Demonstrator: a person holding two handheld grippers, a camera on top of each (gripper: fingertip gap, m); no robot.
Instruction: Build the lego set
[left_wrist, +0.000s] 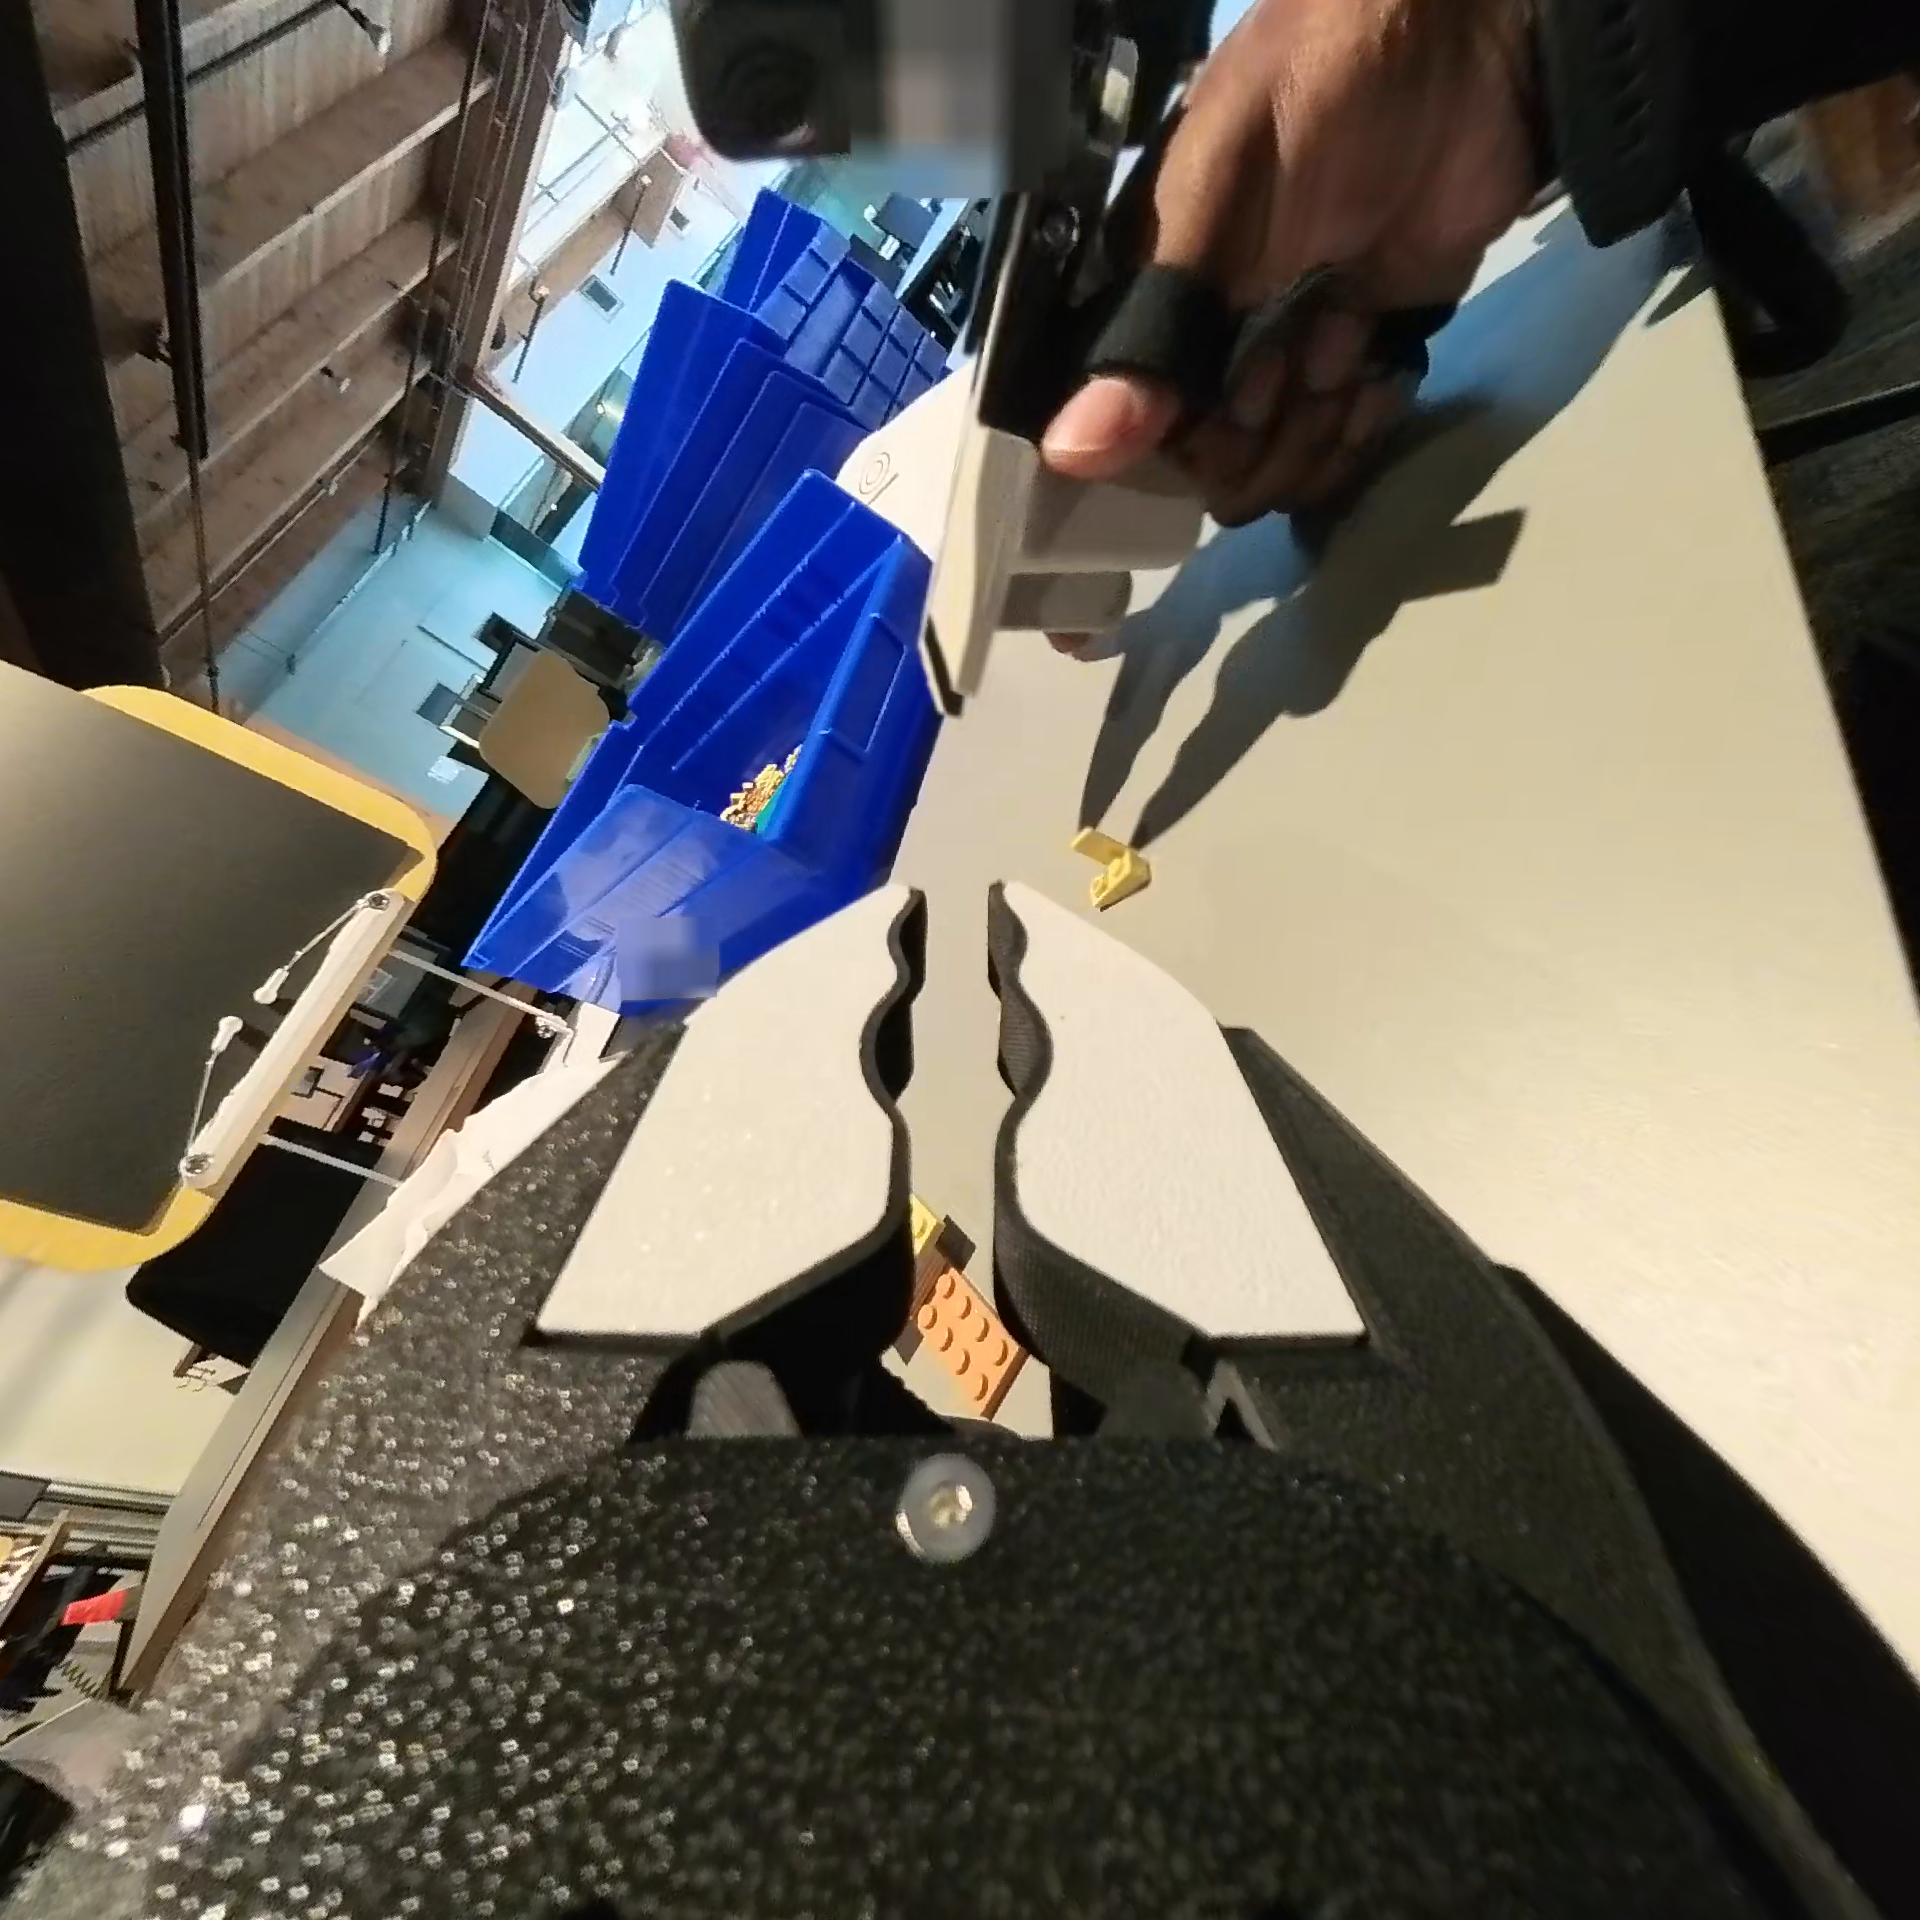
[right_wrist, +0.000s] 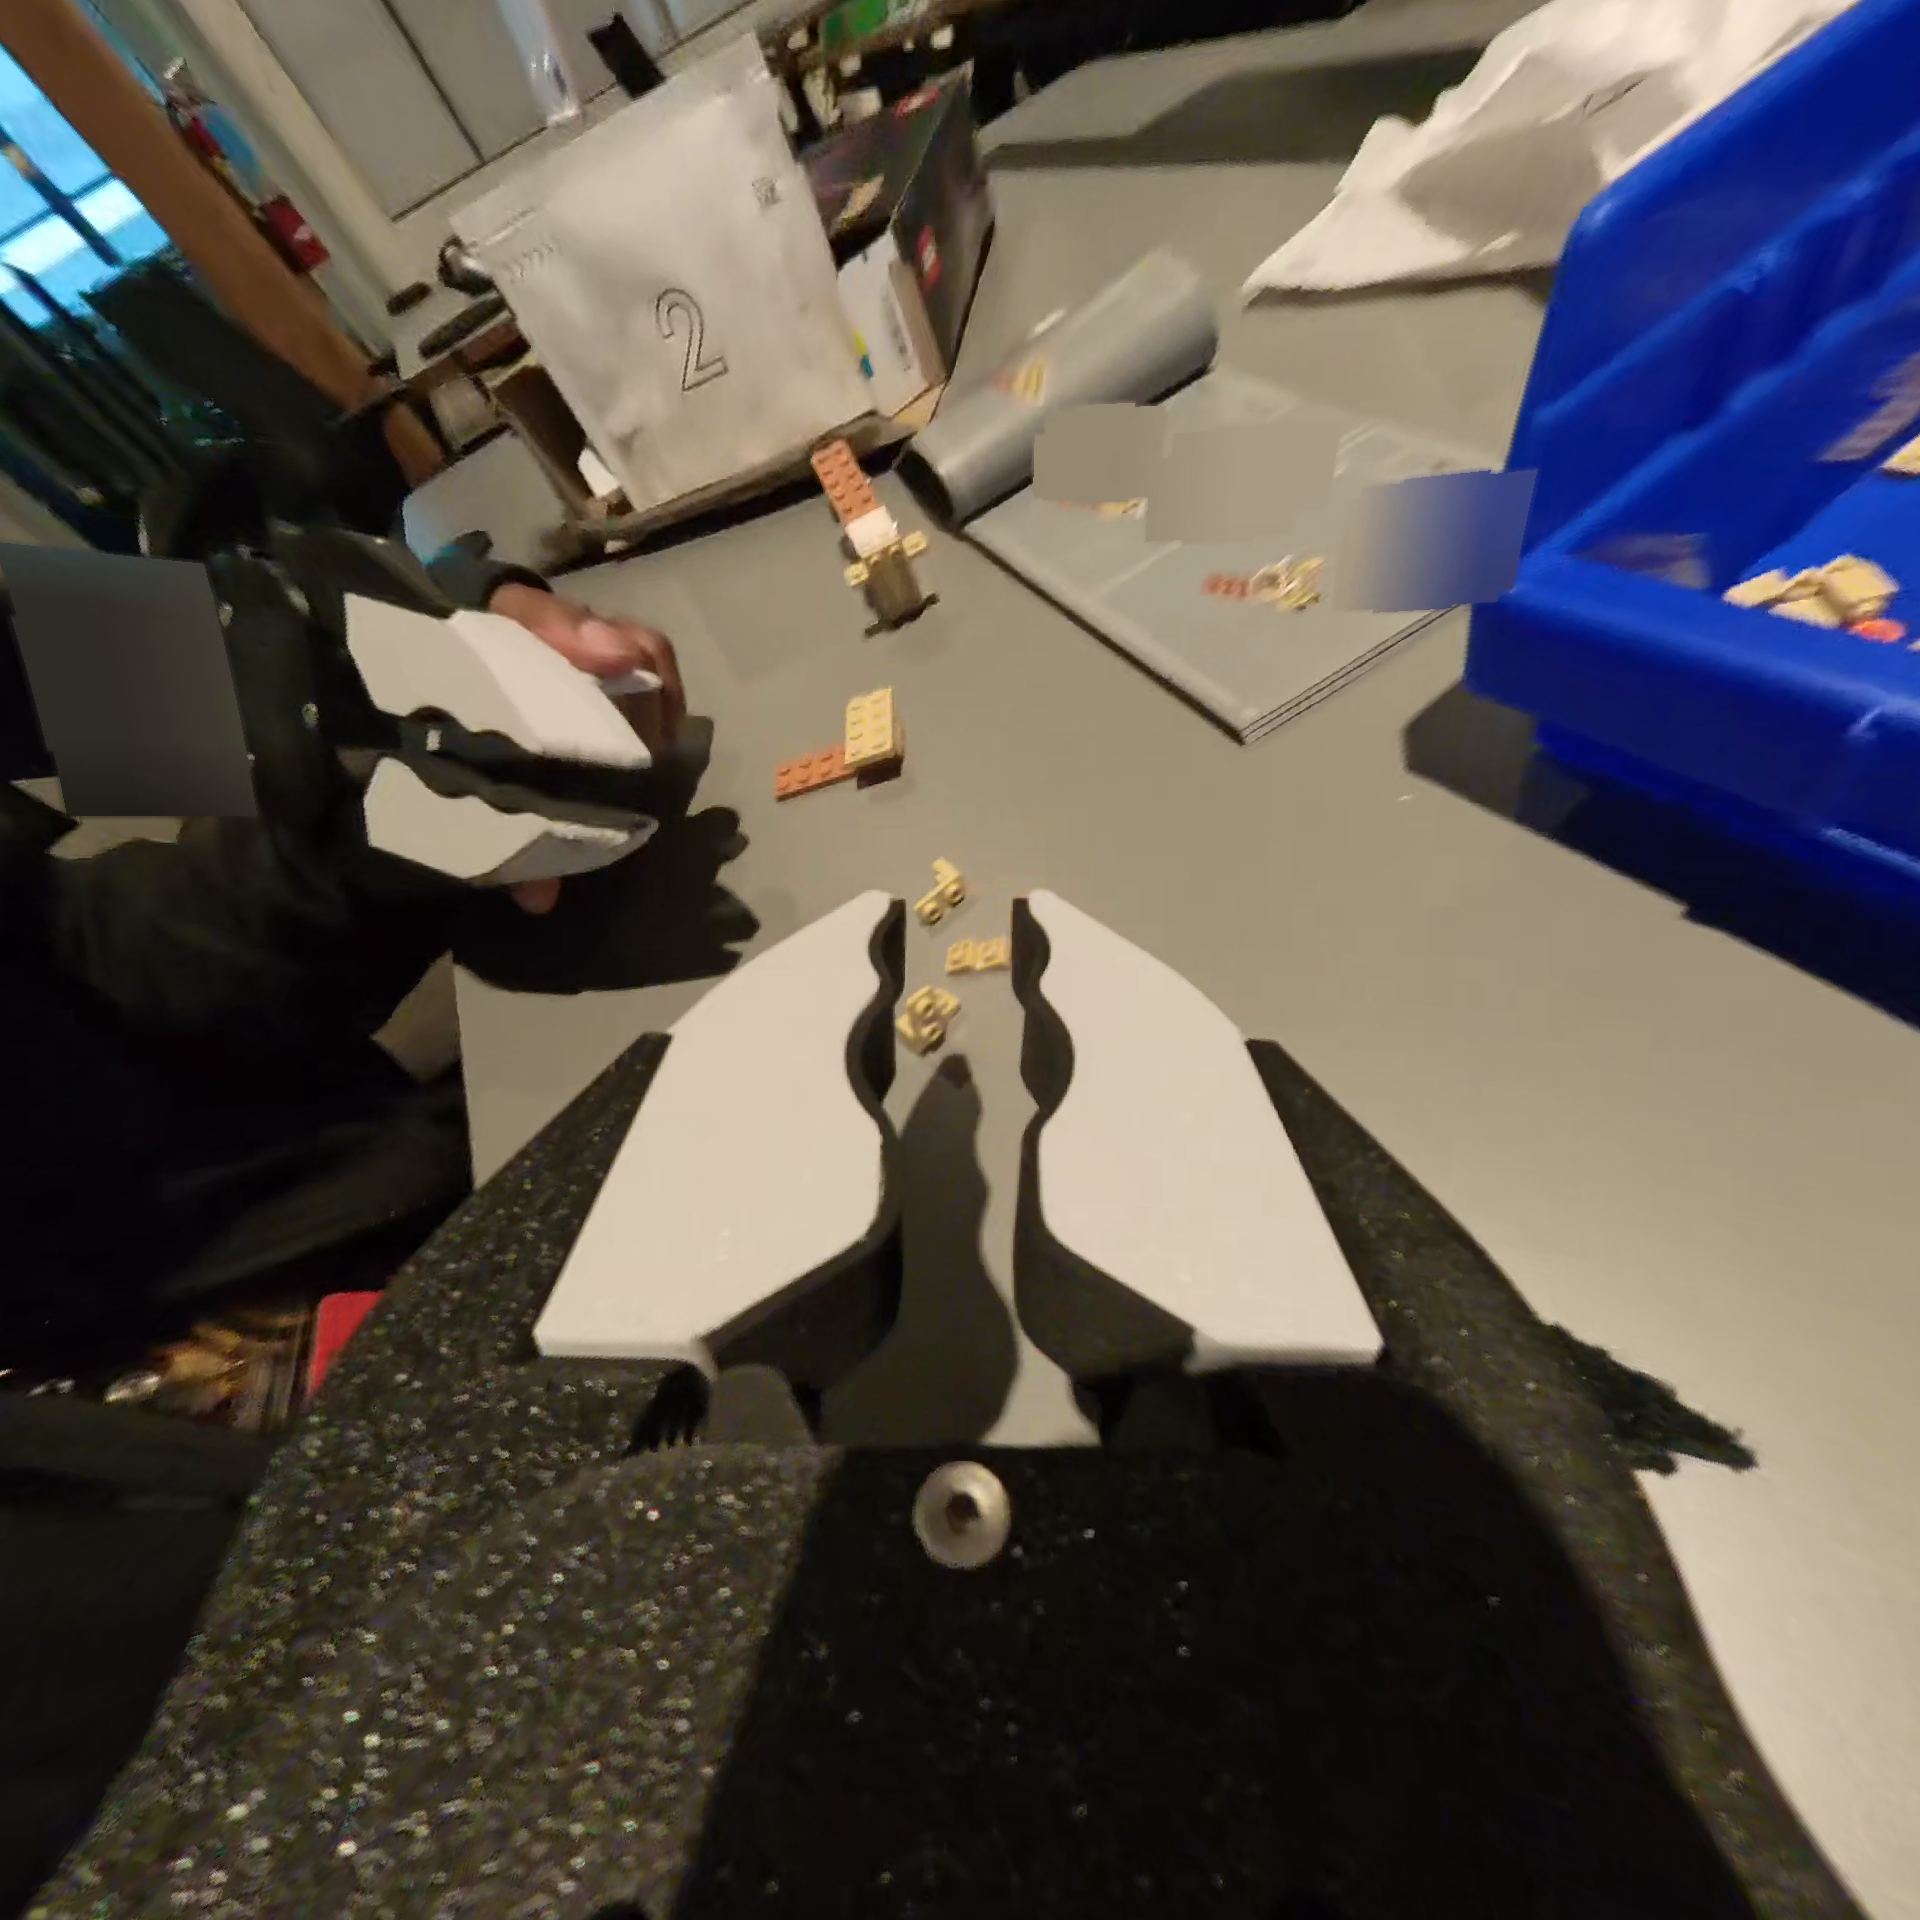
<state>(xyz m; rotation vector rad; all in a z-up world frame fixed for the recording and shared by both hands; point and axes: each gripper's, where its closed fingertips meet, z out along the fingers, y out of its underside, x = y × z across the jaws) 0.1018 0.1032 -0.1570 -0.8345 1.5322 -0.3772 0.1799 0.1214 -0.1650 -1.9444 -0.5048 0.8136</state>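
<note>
Three small tan lego pieces (right_wrist: 940, 961) lie loose on the grey bench (right_wrist: 1299, 987), just ahead of and between the fingertips of the right gripper (right_wrist: 958, 902). The right gripper is released: its grey fingers (right_wrist: 1132, 1122) stand apart with bare bench between them, and it holds nothing. Farther along the bench lies an orange plate with a tan brick on one end (right_wrist: 847, 743), and beyond it a small tan and white sub-assembly with an orange plate at its far end (right_wrist: 878, 545). An open instruction booklet (right_wrist: 1195, 634) lies flat to the right of that sub-assembly, and a blue bin (right_wrist: 1704, 582) with tan pieces inside stands at the right edge. A white paper bag (right_wrist: 665, 312) stands at the far side.

In the left wrist view the left gripper (left_wrist: 956, 899) is likewise released, with a narrow gap between its fingers and nothing clasped. An orange plate (left_wrist: 966, 1340) shows on the bench below the finger bases. One tan piece (left_wrist: 1112, 868) lies just beyond the fingertips. Blue bins (left_wrist: 727, 727) stand at the bench edge. A hand (left_wrist: 1299, 208) holds the other gripper above the bench; whether that one clasps anything cannot be told from this view
</note>
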